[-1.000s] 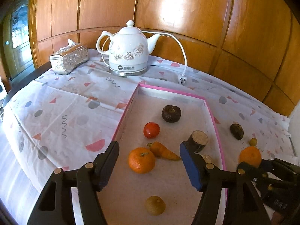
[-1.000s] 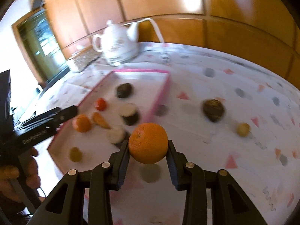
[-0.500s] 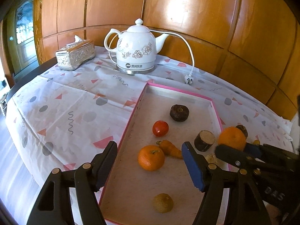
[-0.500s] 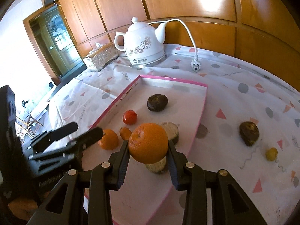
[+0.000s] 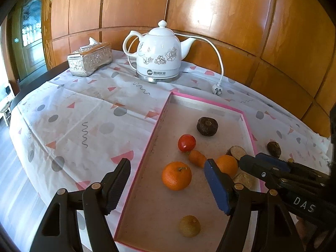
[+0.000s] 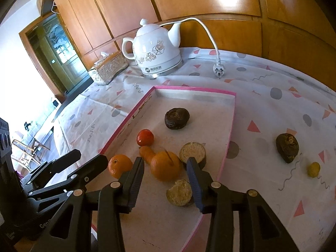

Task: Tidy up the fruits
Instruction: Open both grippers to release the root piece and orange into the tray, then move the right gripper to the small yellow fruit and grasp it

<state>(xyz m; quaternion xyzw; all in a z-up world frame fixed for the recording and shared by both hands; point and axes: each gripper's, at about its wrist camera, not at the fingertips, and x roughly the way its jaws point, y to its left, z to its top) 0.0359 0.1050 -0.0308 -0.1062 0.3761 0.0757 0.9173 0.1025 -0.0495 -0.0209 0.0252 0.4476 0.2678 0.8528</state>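
1. Inside the shallow pink-rimmed white tray, your right hand-held gripper is opening. The round orange lies on the tray floor just ahead of its blue pads, which no longer press on it, so it looks set down rather than held.

2. Your left hand-held gripper stands wide and holds nothing, hovering over the tray's near left rim by a second round orange with a green stem stub.

3. Expect the orange to be light and firm with a slightly slick peel. It may roll, so take it across its widest middle and squeeze gently.

4. Still outside on the patterned tabletop are a dark brown wrinkled fruit and, just beside it, a small yellow round fruit. The small one will probably slip from wide jaws, so close well down around it.

5. Crowding the released orange are a small carrot-shaped orange piece, a red tomato and two brown cut stubs with pale faces. Back out straight to avoid nudging them.

6. Farther off stand a white floral ceramic kettle with a loose white cord and plug, and a silver tissue box, all clear of the work.
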